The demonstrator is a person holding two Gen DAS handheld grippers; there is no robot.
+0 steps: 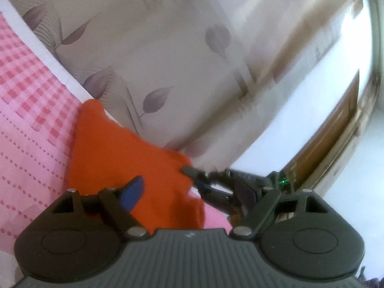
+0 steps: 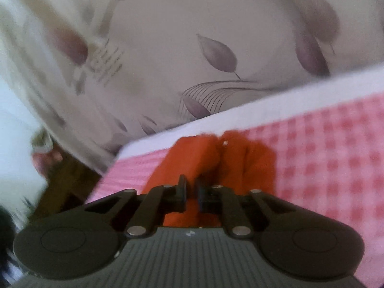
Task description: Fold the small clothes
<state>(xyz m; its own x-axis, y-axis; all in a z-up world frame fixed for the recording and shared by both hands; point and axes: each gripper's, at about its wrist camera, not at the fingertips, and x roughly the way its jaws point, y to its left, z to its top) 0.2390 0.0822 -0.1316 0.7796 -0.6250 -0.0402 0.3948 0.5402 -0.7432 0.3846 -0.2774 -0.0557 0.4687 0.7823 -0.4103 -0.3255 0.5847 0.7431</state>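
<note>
Left-wrist view: my left gripper (image 1: pixel 192 187) stands wide, its blue-padded finger (image 1: pixel 132 193) low in the frame over an orange garment (image 1: pixel 124 153), the other finger off to the lower right; neither pad presses the cloth. The garment lies at centre left on a pink checked bedspread (image 1: pixel 26 100), its far corner reaching the bedspread's white border (image 1: pixel 48 52). At the garment's right edge, just right of centre, I see the tips of my right gripper (image 1: pixel 192 174) meeting the cloth, a green light glowing on the gear behind them. A pale curtain printed with grey leaves (image 1: pixel 156 72) fills the upper frame, and a brown wooden frame (image 1: pixel 336 129) slants down the right side, blurred.

Right-wrist view: my right gripper (image 2: pixel 191 192) shows its jaws drawn narrow, orange fabric (image 2: pixel 204 153) bunched in the slim gap between them and running under the fingers at lower centre. I cannot tell from this blurred frame how firmly it is pinched. Folds of the garment rise just above the fingertips, with the pink checks (image 2: pixel 324 156) spreading to the right and the leaf curtain (image 2: pixel 192 60) above.
</note>
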